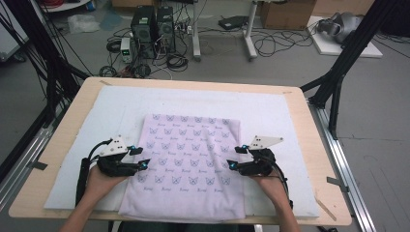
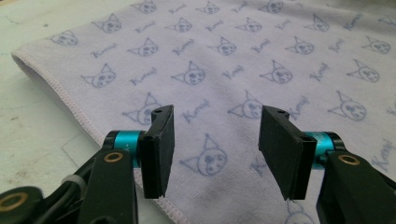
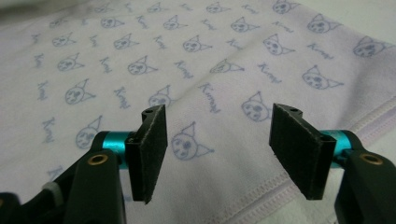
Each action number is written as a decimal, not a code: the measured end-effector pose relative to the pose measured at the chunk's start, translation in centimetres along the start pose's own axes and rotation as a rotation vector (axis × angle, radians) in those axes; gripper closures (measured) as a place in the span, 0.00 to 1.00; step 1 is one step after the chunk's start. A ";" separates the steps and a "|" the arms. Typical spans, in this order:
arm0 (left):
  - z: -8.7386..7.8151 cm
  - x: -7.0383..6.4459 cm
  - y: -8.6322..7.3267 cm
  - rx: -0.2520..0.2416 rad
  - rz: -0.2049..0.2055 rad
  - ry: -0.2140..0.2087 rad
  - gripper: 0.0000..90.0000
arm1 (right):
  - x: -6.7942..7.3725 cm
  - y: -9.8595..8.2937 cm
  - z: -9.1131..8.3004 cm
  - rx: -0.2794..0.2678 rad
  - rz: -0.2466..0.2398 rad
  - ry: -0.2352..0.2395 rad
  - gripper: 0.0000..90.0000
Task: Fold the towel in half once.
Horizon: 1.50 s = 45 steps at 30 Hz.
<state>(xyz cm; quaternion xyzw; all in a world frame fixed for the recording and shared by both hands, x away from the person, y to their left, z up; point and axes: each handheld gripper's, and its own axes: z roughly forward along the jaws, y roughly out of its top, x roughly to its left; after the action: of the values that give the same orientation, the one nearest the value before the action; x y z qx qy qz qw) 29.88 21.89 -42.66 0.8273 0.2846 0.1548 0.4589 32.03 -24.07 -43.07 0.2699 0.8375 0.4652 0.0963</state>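
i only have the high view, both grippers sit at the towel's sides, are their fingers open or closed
Observer: Both open. The left gripper has a wide gap between its fingers, with nothing in it.
Operator: is the left one over the cloth or off it
Observer: Over the towel. Its stitched side edge runs just outside the left-hand finger in the left gripper view.
Operator: and the right one
Observer: The right gripper is open too, with towel showing between its fingers. The hem passes under the right-hand finger in its view.
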 end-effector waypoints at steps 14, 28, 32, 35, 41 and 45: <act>-0.2 0.1 -0.1 -0.010 -0.002 0.006 0.48 | 0.3 0.3 0.5 0.018 -0.018 -0.012 0.33; -0.2 0.5 0.2 0.005 0.010 0.016 0.48 | 0.1 0.4 0.7 0.018 -0.016 0.014 0.33; 0.1 1.5 0.9 0.001 -0.003 0.013 0.48 | -0.6 1.0 1.1 0.022 -0.009 0.022 0.33; 0.4 2.2 1.7 0.007 -0.008 0.010 0.48 | -1.6 1.8 1.3 0.024 -0.008 0.024 0.33; 0.7 4.1 3.7 -0.005 -0.024 0.028 0.49 | -3.8 3.1 1.6 0.031 0.021 0.026 0.33; 0.9 5.3 5.3 -0.003 -0.024 0.036 0.49 | -5.1 4.3 1.9 0.049 0.019 0.010 0.33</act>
<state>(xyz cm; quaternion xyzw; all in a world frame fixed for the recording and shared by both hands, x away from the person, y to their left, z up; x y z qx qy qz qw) 36.28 22.38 -38.70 0.8202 0.3025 0.1643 0.4569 38.64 -23.66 -41.02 0.2776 0.8466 0.4467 0.0812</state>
